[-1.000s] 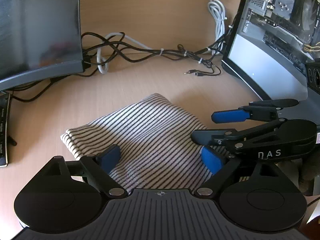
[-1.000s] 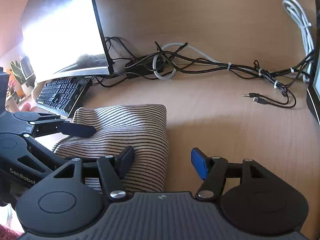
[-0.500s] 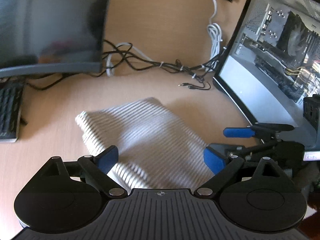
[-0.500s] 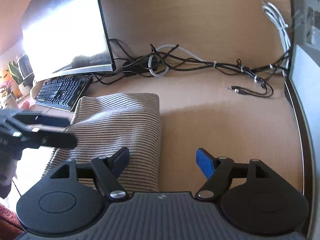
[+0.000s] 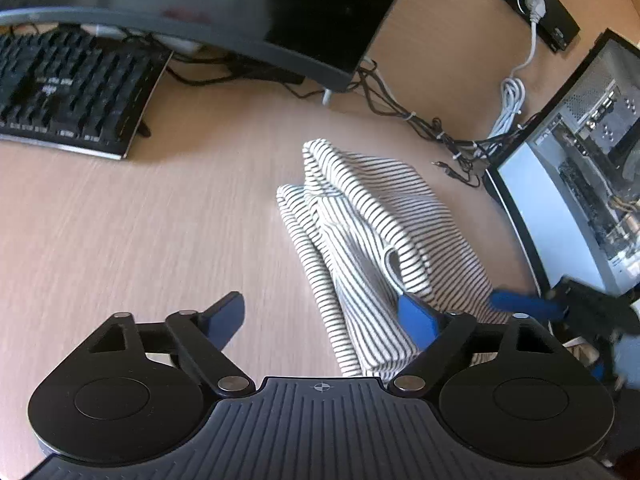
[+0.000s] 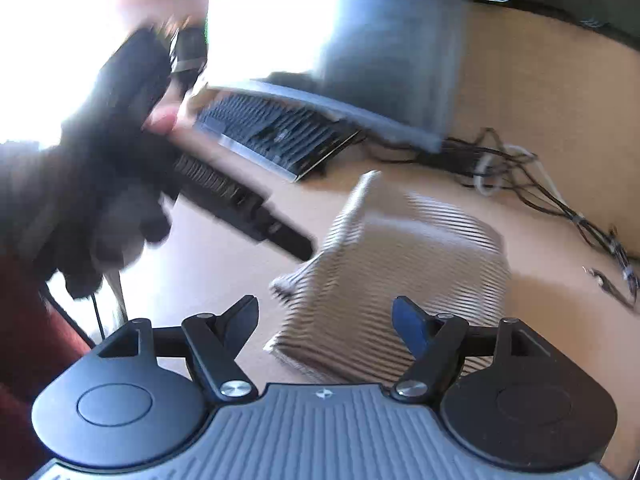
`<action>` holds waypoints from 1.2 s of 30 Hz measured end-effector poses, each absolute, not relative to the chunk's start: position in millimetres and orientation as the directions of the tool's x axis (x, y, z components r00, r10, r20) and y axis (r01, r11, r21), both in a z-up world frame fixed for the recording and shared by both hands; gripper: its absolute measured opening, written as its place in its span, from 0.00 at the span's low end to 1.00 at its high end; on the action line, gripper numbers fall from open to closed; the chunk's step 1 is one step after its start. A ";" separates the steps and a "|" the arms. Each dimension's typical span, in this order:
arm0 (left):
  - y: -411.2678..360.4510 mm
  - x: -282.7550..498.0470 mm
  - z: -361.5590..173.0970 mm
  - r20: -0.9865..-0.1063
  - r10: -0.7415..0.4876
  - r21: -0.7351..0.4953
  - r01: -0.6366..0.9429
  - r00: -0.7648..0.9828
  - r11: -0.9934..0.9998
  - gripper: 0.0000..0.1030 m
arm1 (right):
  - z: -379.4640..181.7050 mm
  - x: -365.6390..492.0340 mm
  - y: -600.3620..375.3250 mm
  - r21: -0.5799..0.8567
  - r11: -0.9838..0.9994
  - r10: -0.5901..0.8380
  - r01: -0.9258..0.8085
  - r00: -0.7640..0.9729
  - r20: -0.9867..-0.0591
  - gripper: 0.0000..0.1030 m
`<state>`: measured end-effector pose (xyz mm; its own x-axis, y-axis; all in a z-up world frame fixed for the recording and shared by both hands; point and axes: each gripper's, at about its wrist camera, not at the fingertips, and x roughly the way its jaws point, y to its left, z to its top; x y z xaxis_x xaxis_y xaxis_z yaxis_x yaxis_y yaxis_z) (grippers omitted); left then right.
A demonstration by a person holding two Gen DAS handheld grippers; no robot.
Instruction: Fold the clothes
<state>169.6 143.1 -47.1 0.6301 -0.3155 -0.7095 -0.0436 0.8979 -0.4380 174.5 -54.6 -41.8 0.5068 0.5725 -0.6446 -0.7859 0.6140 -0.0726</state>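
A folded black-and-white striped cloth (image 5: 380,240) lies on the wooden desk (image 5: 140,240), its stacked edges facing my left gripper (image 5: 320,316). That gripper hovers at the cloth's near left corner. Its jaws are closing, and only its right finger (image 5: 416,320) overlaps the fabric, gripping nothing. My right gripper (image 5: 524,306) shows at the cloth's right side. In the blurred right wrist view the cloth (image 6: 400,260) lies just ahead of my right gripper (image 6: 326,316), which is open and empty. My left gripper (image 6: 276,232), held by a dark-gloved hand (image 6: 100,200), reaches toward the cloth from the left.
A black keyboard (image 5: 68,92) and a curved monitor (image 5: 200,0) stand at the back left. Tangled cables (image 5: 420,124) run along the back wall. A glass-sided computer case (image 5: 580,160) stands close on the right. A power strip (image 5: 540,0) hangs on the wall.
Both grippers have drawn back off the cloth and rolled. The left one swung left, so the cloth now sits to its right. The cloth stays folded on the desk.
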 end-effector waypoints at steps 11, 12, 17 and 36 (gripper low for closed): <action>132.2 170.4 -51.2 -0.642 -0.468 -0.473 0.167 0.607 0.865 0.45 | 30.1 215.9 -73.9 0.034 0.783 0.531 -0.622 0.639 -0.557 0.13; 122.3 172.1 -52.3 -0.644 -0.482 -0.460 0.202 0.594 0.864 0.43 | 38.6 222.9 -74.8 0.099 0.784 0.560 -0.613 0.629 -0.540 0.13; 87.9 174.7 -58.8 -0.649 -0.542 -0.425 0.337 0.534 0.840 0.46 | 27.1 235.7 -48.0 0.208 0.716 0.639 -0.666 0.506 -0.580 0.13; 158.6 179.7 7.3 -0.483 -0.485 -0.498 0.227 0.729 0.837 0.67 | -49.8 166.7 -7.3 -0.238 0.618 0.429 -0.749 0.575 -0.696 0.23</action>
<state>179.7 158.6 7.3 0.7290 -0.4851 -0.4829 0.2267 0.8368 -0.4983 166.7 -7.3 -49.8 0.5755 0.4291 -0.6962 -0.7492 0.6180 -0.2384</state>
